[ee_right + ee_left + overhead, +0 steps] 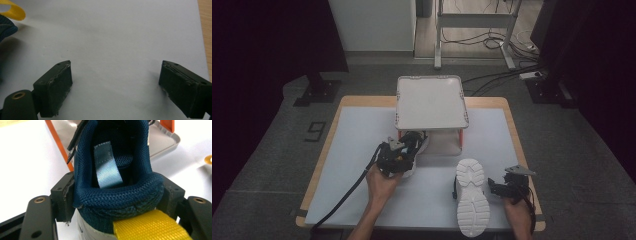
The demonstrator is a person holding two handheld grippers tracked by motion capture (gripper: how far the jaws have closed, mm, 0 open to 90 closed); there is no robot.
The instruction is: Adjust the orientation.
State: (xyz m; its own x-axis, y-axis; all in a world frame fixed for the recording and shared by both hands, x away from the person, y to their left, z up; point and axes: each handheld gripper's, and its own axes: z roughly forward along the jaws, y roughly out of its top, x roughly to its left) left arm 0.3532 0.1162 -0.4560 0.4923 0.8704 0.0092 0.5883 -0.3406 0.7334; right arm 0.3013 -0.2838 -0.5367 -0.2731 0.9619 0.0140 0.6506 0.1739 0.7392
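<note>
- On the white mat (362, 150), near your right hand, a shoe (472, 195) lies sole up, its long axis running from you toward the far edge, heel end nearest you as far as the tread shows.
- Your second shoe (112, 185) sits at the mat's middle-left, held at the heel; its opening faces your left gripper's camera, and its toe points away toward the tray stand.
- Your tray (431, 102) stands on orange legs (461, 137) at the far middle of the mat, and its top surface is bare.
- Your left gripper (398, 152) has its jaws closed on the blue knit heel collar of the second shoe, one pad on each side; a yellow pull loop (150, 226) hangs toward the camera between the jaws.
- Your right gripper (504, 186) holds its jaws wide apart over bare mat, gripping nothing.
- Just to the left of that gripper lies the sole-up shoe, not between the jaws; in the right gripper view a yellow loop (12, 11) and a blue edge show at the upper left corner.
</note>
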